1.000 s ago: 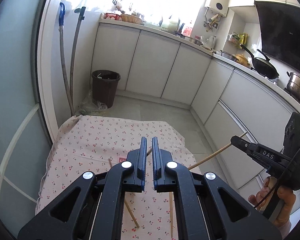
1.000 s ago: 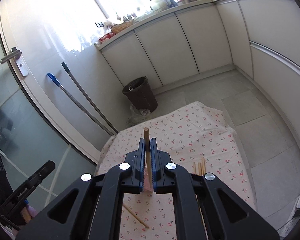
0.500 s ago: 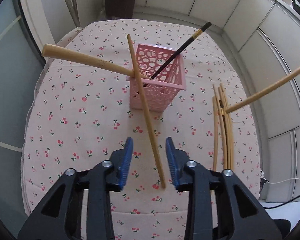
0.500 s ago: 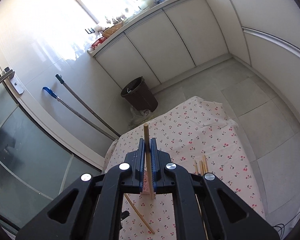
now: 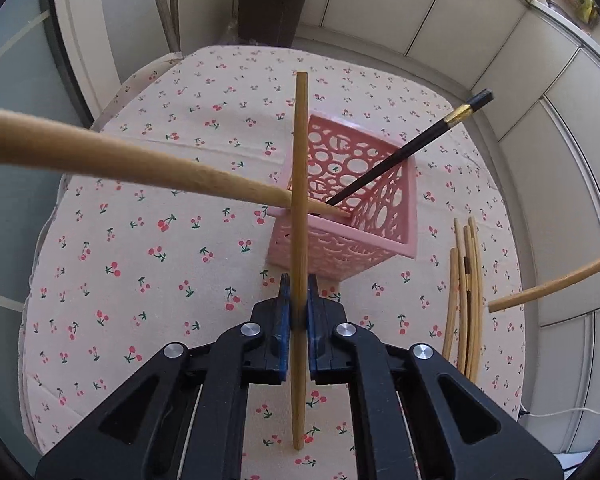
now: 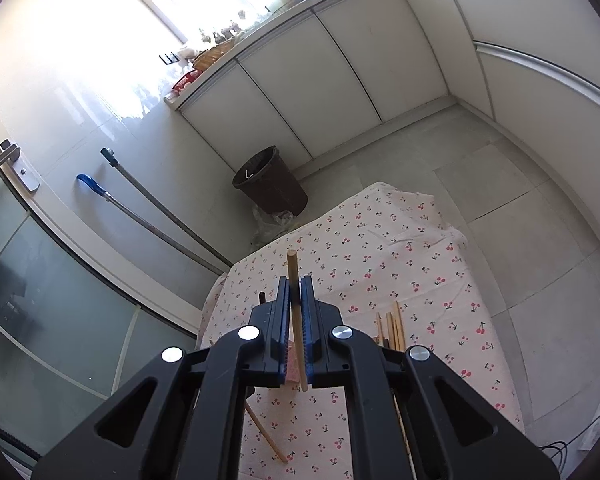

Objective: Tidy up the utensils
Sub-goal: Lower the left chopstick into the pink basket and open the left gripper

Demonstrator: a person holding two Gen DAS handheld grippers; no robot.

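Desk: cherry-print cloth (image 5: 148, 208) covered my desk; brown bin (image 5: 272, 12) at twelve o'clock.
Left tongs (image 5: 296, 312): I clamped a bamboo chopstick (image 5: 300, 200).
Right tongs (image 6: 295, 312): I gripped a wooden stick (image 6: 294, 280).

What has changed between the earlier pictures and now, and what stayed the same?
The left gripper came down over the table, opened, then closed on a wooden chopstick lying by the pink basket. The right gripper keeps its own chopstick clamped; the loose chopsticks have not moved.

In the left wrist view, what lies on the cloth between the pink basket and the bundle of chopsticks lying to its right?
Nothing: in the left wrist view, only bare cherry-print tablecloth separates the pink basket from the chopstick bundle.
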